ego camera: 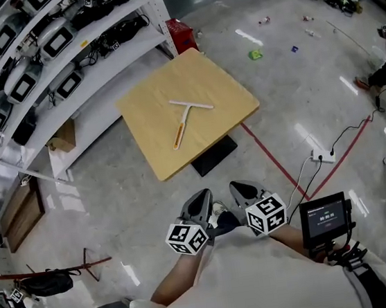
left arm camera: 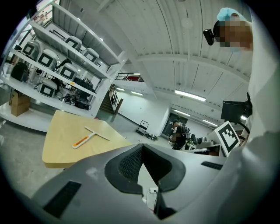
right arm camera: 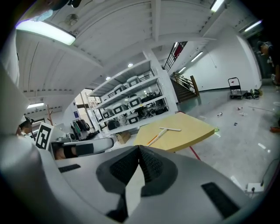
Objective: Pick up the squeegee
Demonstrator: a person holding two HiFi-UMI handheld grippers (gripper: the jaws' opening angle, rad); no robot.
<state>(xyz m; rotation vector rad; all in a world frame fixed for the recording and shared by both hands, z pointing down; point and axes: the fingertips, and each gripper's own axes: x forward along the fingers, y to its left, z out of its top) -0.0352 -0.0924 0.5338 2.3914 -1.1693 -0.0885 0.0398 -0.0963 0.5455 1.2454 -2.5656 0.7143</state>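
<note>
Your L gripper (ego camera: 200, 203) and R gripper (ego camera: 243, 194) are both pressed together w/ nothing between the jaws. You hold them side by side, close to your body, prob. because you're well short of the table and there's nothing to grab yet. Squeegee (ego camera: 187, 115) is at 12 o'clock from them, lying flat near the middle of the table (ego camera: 152, 148), untouched. Its blade bar sits at the 1 o'clock end and the handle runs down to 7 o'clock, orange grip nearest you. That looks handy, since the handle end meets you first. Table stands alone on a dark base plate (ego camera: 214, 155), w/ the shelving rack (ego camera: 95, 43) at its 10 o'clock and a red floor line (ego camera: 270, 154) off its 4 o'clock. Count: 1 squeegee, 1 table, 2 grippers, 2 marker cubes (ego camera: 187, 238), 1 per gripper.
</note>
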